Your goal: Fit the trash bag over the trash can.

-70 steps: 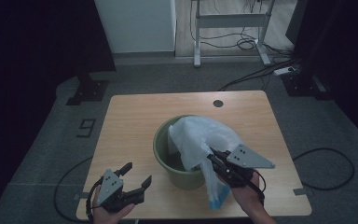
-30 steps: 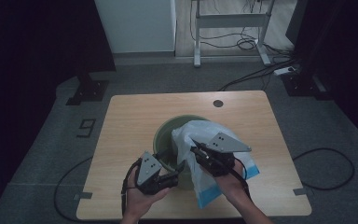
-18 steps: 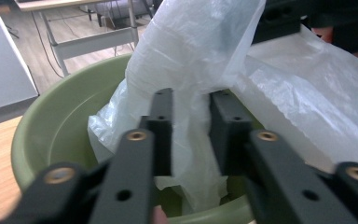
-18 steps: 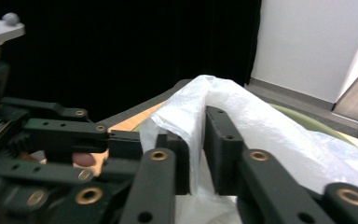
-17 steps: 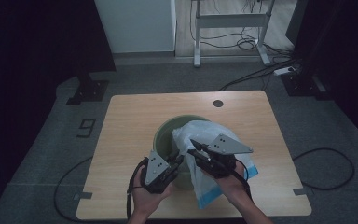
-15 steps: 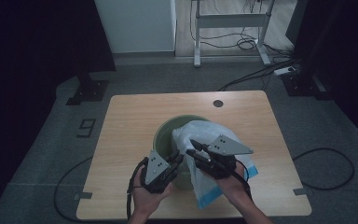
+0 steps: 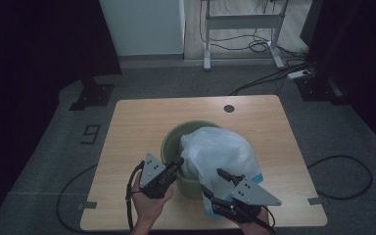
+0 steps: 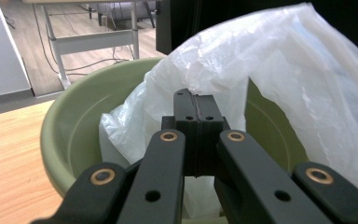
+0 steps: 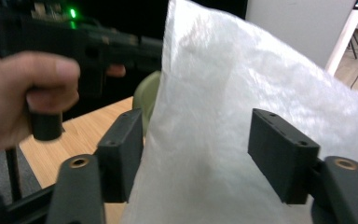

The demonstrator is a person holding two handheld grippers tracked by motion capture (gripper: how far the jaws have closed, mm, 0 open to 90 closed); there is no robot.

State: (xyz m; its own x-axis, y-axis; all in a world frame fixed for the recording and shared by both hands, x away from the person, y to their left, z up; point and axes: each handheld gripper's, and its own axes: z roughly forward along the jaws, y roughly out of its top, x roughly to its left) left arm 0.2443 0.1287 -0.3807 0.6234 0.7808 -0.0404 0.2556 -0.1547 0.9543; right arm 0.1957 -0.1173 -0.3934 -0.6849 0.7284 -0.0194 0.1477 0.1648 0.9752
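Observation:
A green round bin stands mid-table with a white plastic bag rising out of it and draping over its front right side. My left gripper is at the bin's front rim; its jaws have just closed and it is shut on a fold of the bag above the bin's wall. My right gripper is lower, by the bag's hanging front. Its jaws have just been opening and it stands open, with the bag's film loose between the pads.
The wooden table has a dark round hole at its far side. A hand holding the left gripper appears in the right gripper view. Cables lie on the grey floor around the table.
The left gripper came in from the front left to the bin's rim and shut on the bag. The right gripper let go of the bag and moved back toward the table's front edge.

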